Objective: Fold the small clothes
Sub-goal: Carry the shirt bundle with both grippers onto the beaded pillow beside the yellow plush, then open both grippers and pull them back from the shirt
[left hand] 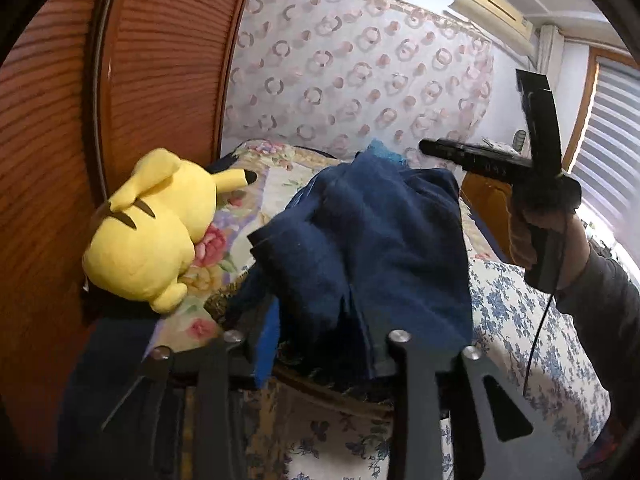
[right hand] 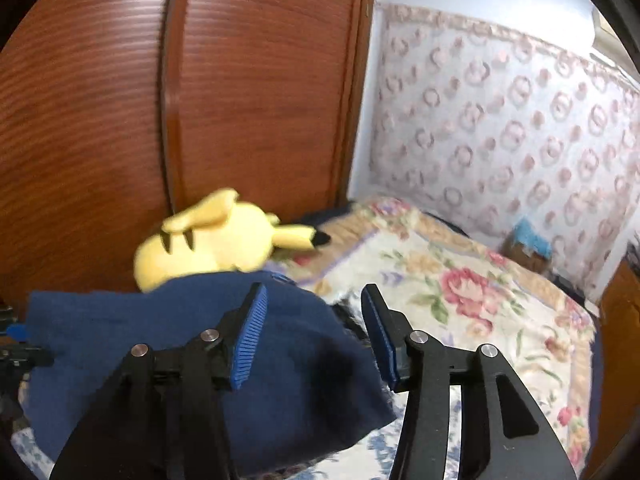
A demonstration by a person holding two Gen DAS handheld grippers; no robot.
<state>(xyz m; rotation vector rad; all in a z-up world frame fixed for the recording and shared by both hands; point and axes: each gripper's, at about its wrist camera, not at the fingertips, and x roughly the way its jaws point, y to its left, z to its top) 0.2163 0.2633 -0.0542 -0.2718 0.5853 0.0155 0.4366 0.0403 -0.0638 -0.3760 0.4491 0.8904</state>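
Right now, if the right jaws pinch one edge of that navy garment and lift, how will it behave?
The navy garment is probably floppy: it lies bunched in soft folds on the bed. It would likely drape and unfold when lifted. It looks like knit, so unlikely to slip.

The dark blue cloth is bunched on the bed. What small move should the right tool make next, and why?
Probably lower the right tool and close it on the near edge of the dark navy fabric garment. Its jaws stand open, pinching nothing, and the garment lies humped on the floral bedspread, so it likely needs spreading flat first.
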